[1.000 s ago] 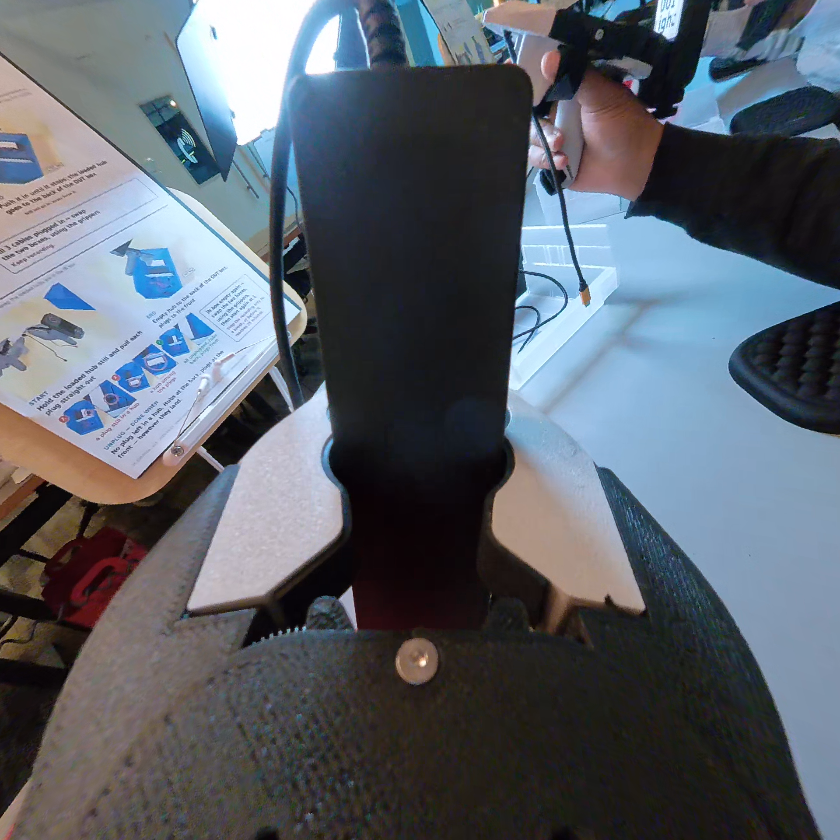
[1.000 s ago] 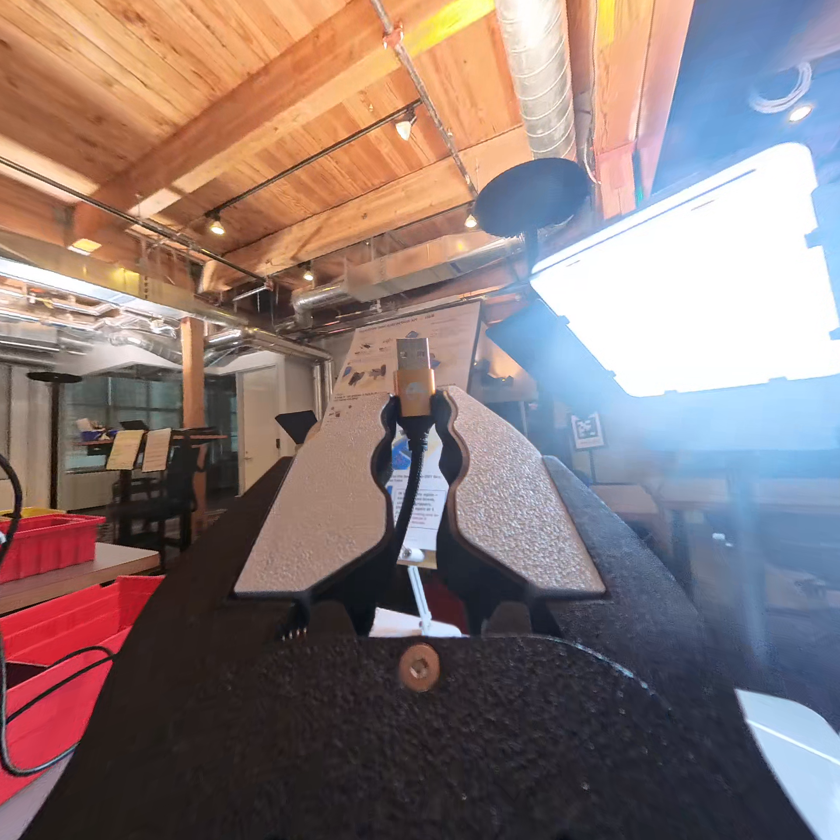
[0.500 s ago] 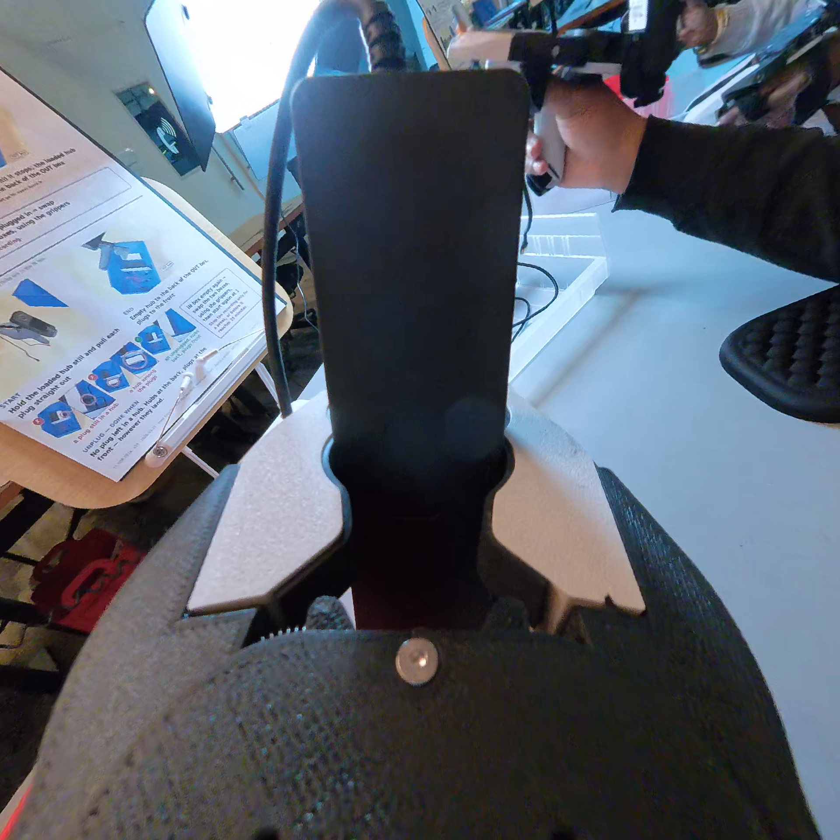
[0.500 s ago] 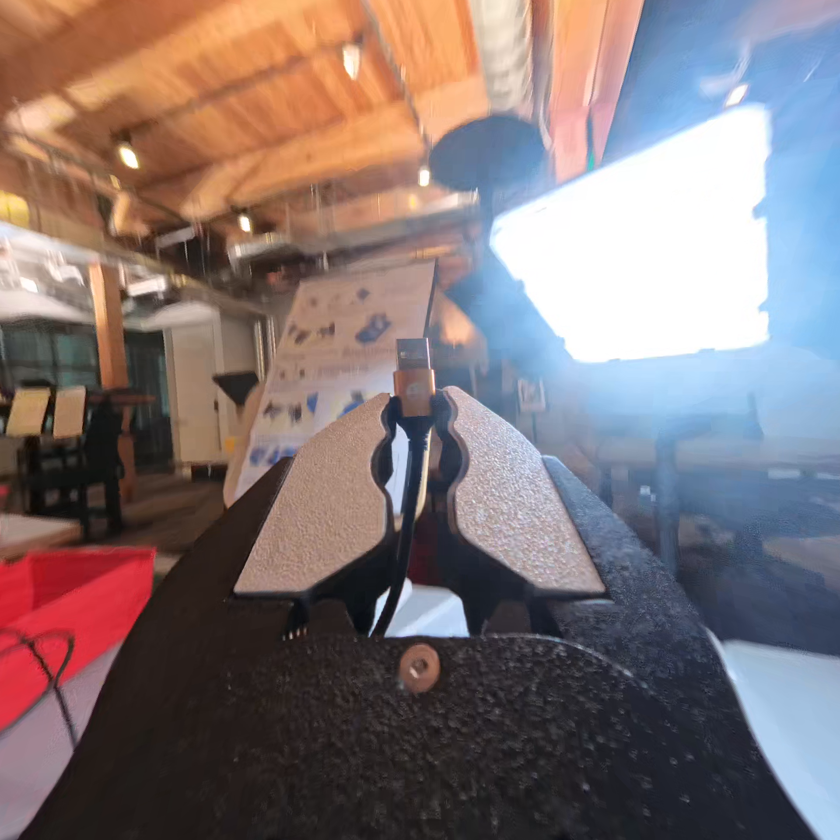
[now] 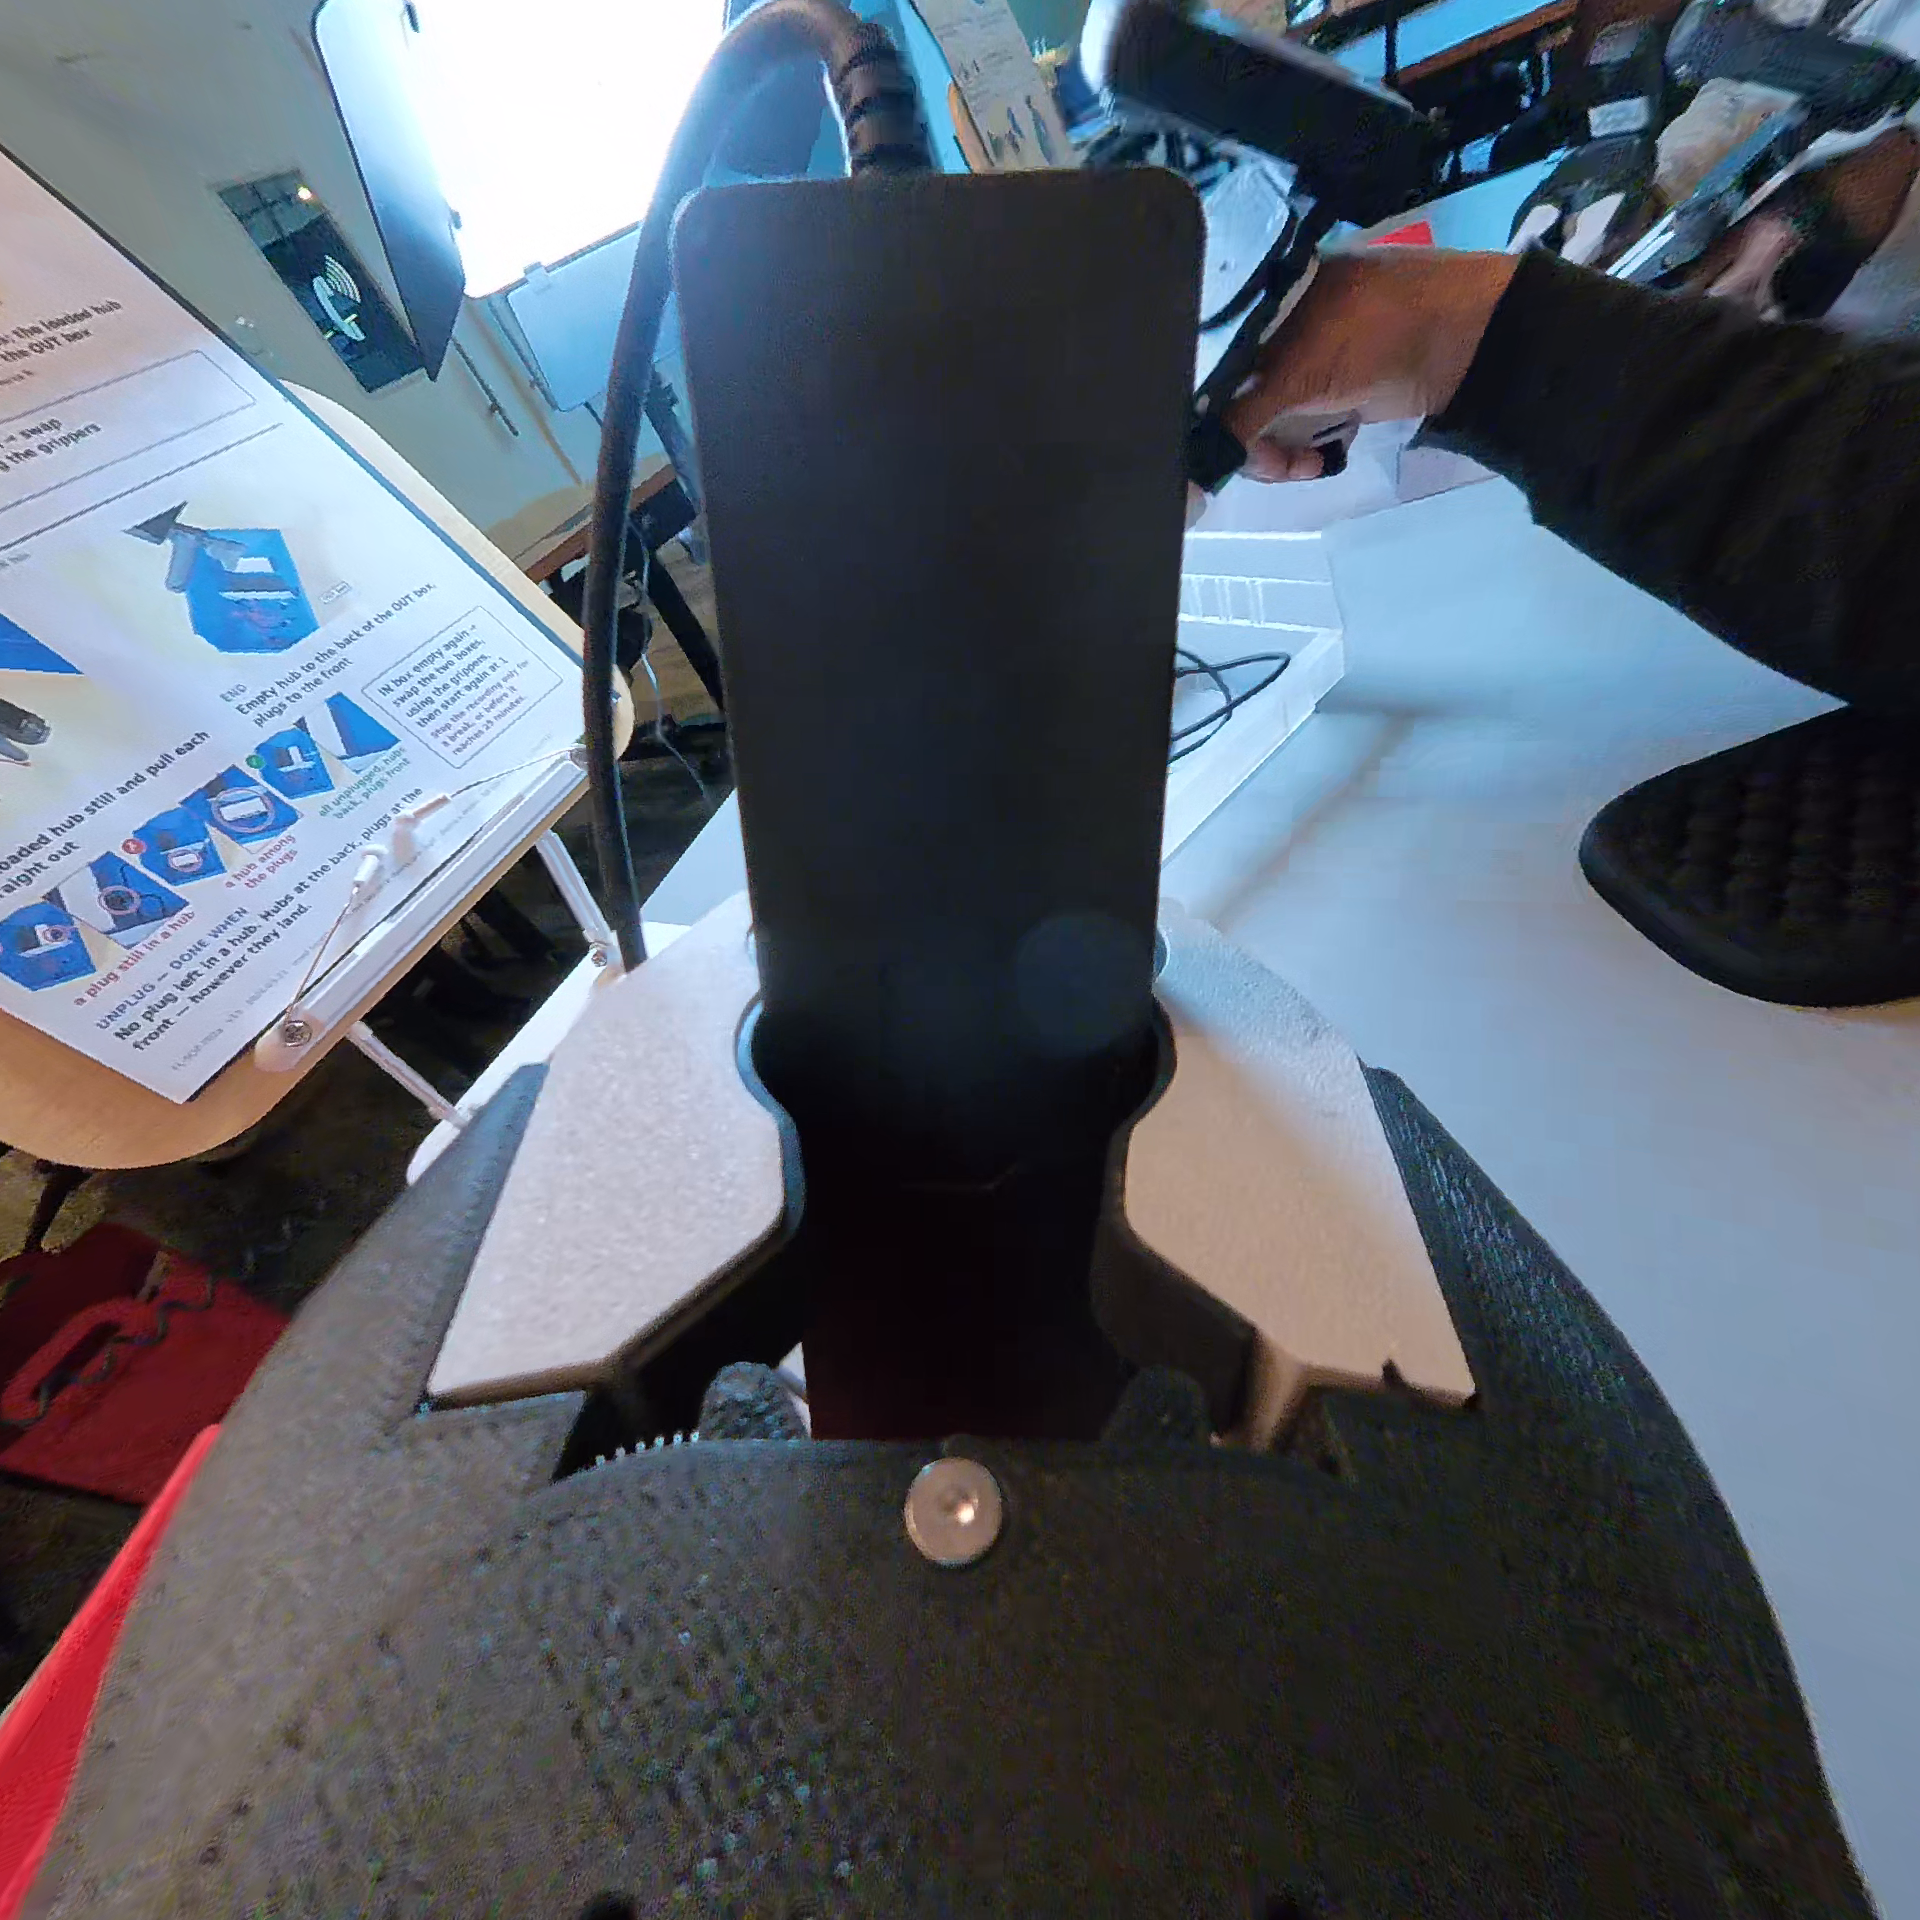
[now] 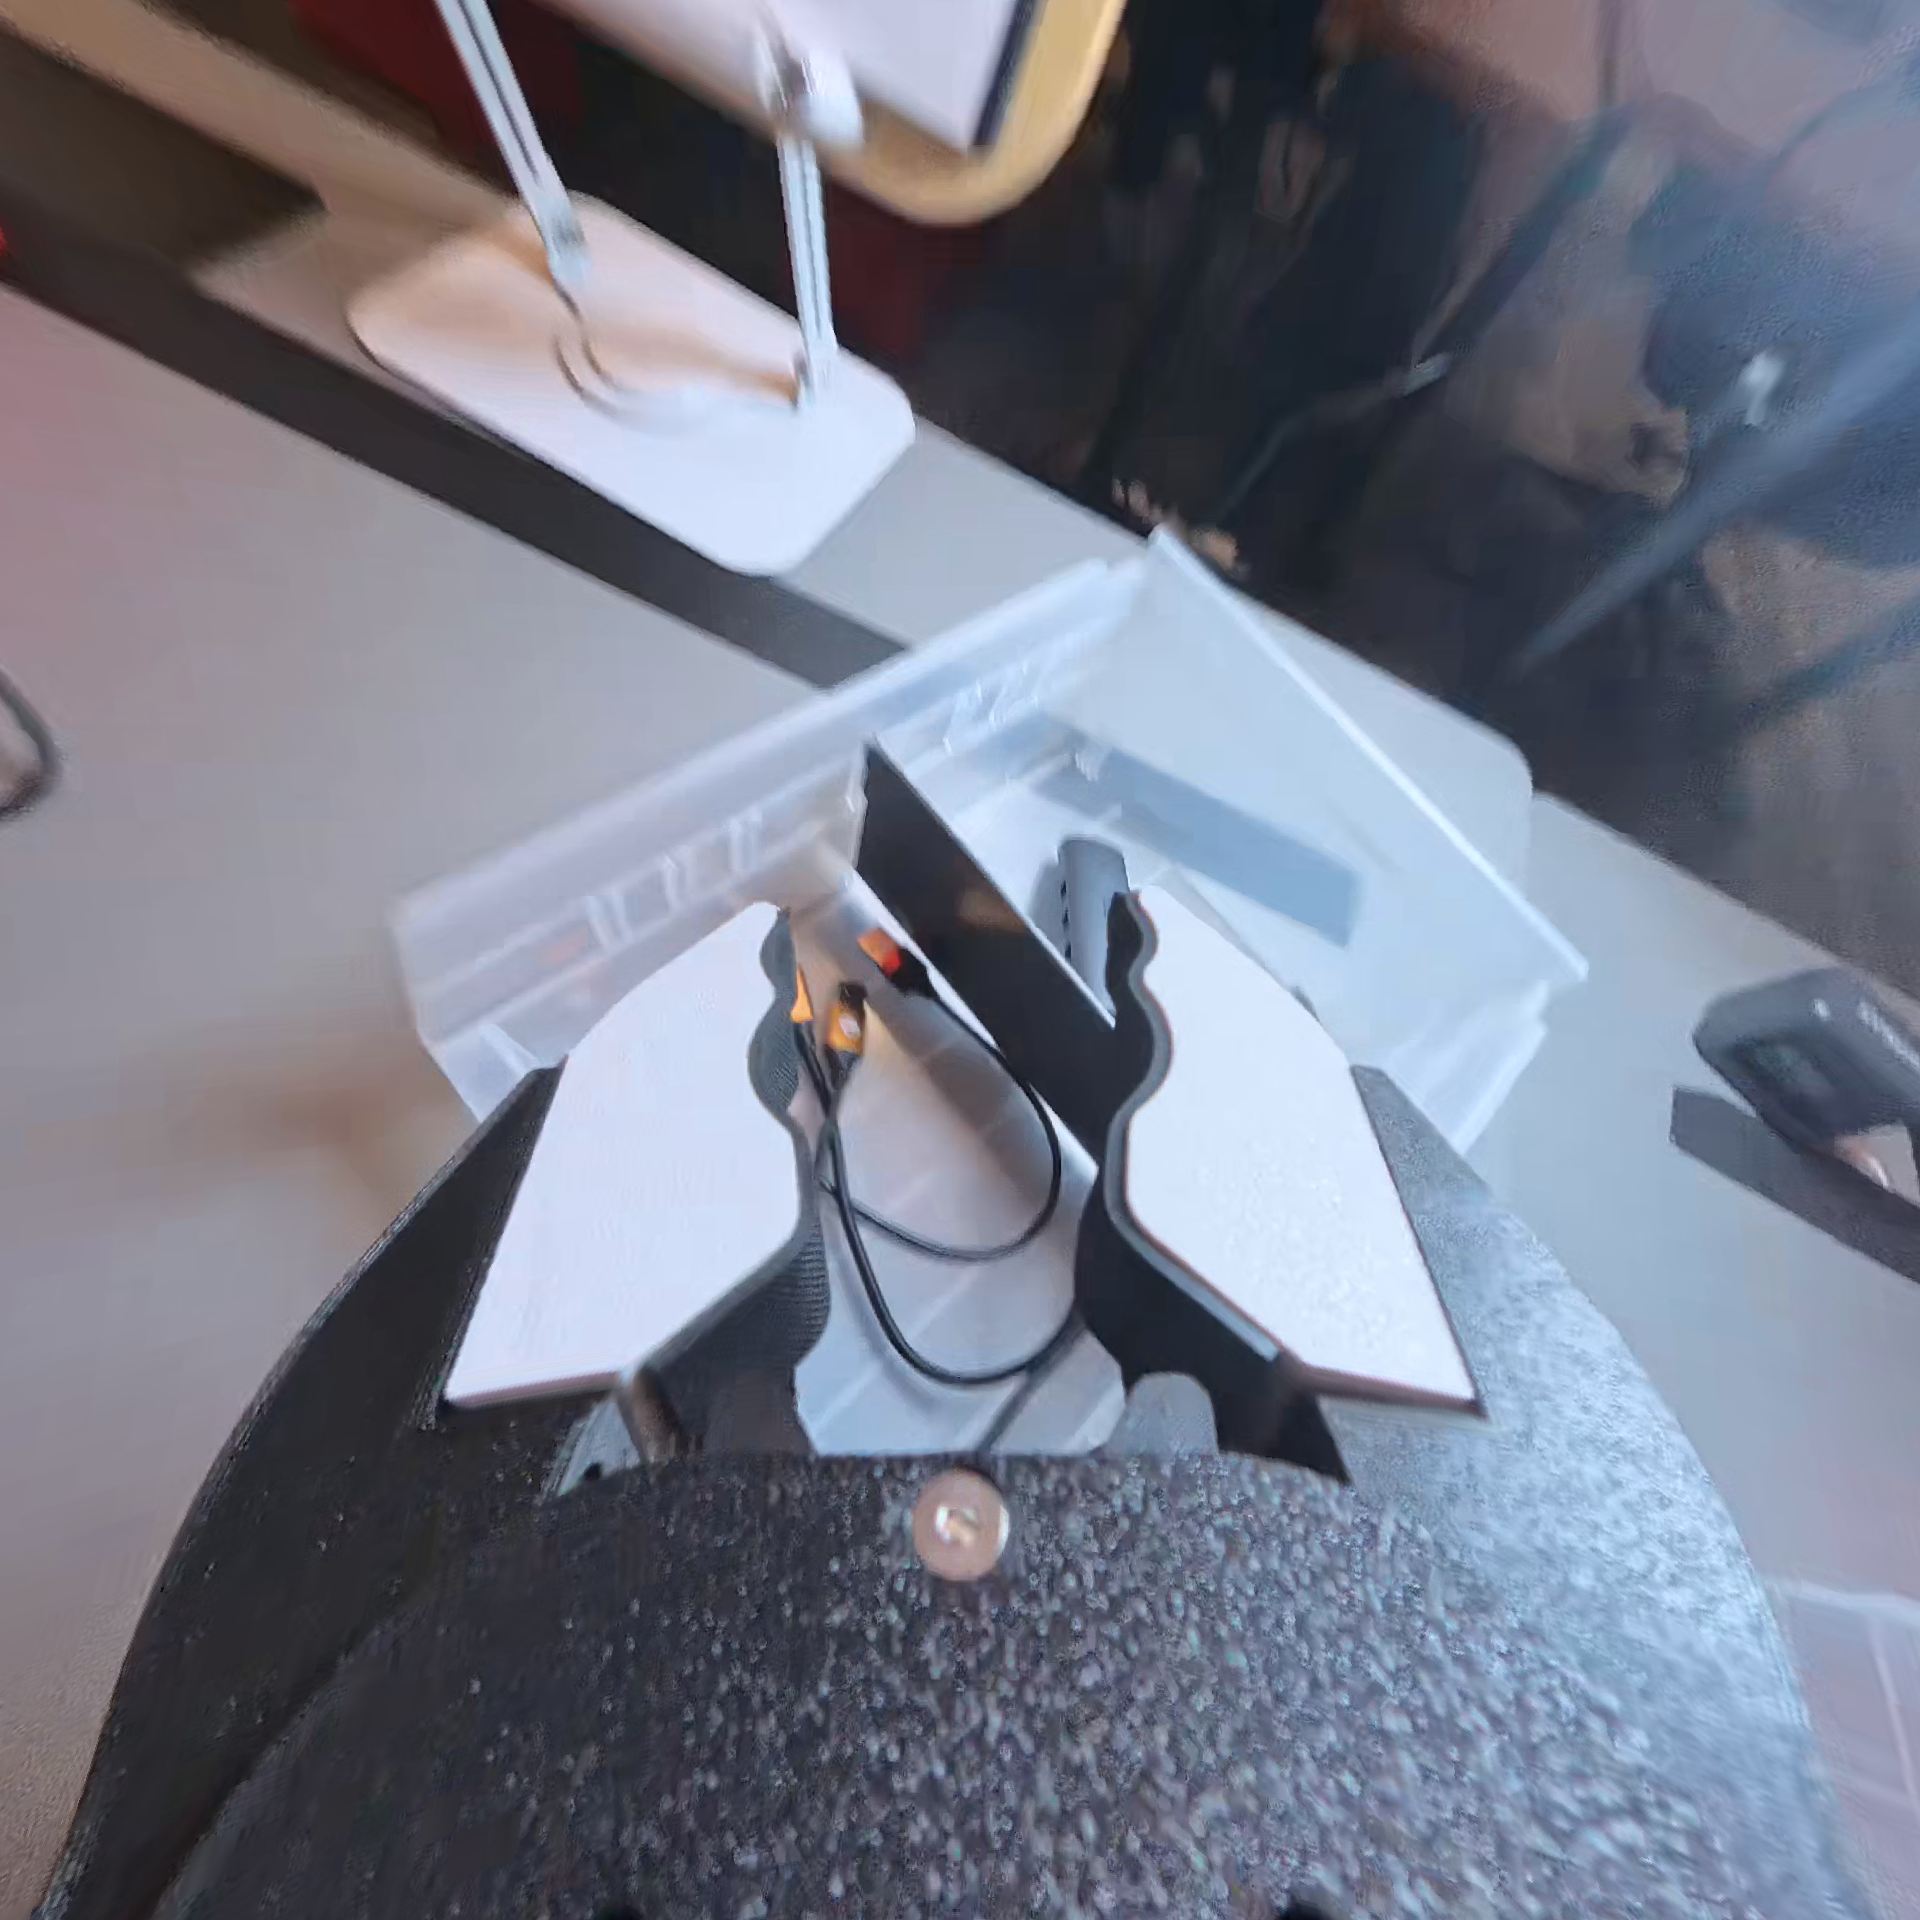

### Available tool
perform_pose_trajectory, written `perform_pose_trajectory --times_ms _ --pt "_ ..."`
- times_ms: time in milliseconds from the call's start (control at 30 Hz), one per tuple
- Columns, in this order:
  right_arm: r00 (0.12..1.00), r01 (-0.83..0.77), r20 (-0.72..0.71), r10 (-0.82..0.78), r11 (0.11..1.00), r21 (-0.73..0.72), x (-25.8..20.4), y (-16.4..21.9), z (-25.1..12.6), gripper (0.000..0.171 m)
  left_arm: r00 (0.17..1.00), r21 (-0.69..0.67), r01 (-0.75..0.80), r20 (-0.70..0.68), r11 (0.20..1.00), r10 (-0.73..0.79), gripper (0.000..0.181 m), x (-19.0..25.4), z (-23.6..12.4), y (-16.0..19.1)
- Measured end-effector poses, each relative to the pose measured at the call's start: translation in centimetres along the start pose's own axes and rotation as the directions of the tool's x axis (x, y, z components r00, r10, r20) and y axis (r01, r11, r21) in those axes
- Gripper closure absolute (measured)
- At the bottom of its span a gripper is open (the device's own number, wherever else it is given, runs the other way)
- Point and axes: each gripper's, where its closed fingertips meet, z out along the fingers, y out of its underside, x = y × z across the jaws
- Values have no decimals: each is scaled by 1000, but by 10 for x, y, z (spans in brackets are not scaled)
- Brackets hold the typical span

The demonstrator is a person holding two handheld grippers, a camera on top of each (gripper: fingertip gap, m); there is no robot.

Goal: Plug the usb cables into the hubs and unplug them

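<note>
Left tool [image 5: 951, 1039]: clenched on a flat black hub [image 5: 940, 582], which stands upright between the fingers and blocks the middle of the view.
Hub cable [image 5: 613, 582]: thick, black, arcs from the hub's top down its left side.
Right tool [image 6: 951, 997]: fingers spread wide, nothing between them, poised over a clear bin [image 6: 1299, 727] on the tabletop [image 6: 208, 831].
USB cables [image 6: 935, 1195]: thin black leads with orange plugs [image 6: 842, 1023], lying loose in the bin's near compartment.
Divider [image 6: 966, 935]: dark, splits the bin.
</note>
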Motion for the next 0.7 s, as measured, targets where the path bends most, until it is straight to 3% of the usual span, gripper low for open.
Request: perform_pose_trajectory --times_ms 67,167,300,400,467,600,700 --pt "994 17 106 -37 982 190 -26 -38 -23 116 999 37 39 -36 999 -38 117 4 0 -5" --pt "923 78 316 -221 909 409 -96 -79 -63 122 986 118 126 -121 985 -112 117 12 -2 -18" --pt "748 146 472 -467 809 569 -196 -100 -102 125 958 194 197 -248 961 -146 117 28 -8 -35" --pt "631 88 570 -525 779 620 -257 -108 -121 126 919 219 235 -367 947 -144 115 45 -12 -44" --pt "626 85 556 -547 756 649 -277 -113 -125 125 876 202 255 -463 946 -137 117 62 -13 -44" --pt "707 203 351 -614 652 730 -269 -125 -136 120 727 82 308 -663 948 -179 117 94 -16 -32" --pt "654 385 272 -706 620 684 -264 -108 -139 103 575 -54 330 -780 942 -246 117 117 -17 -14"
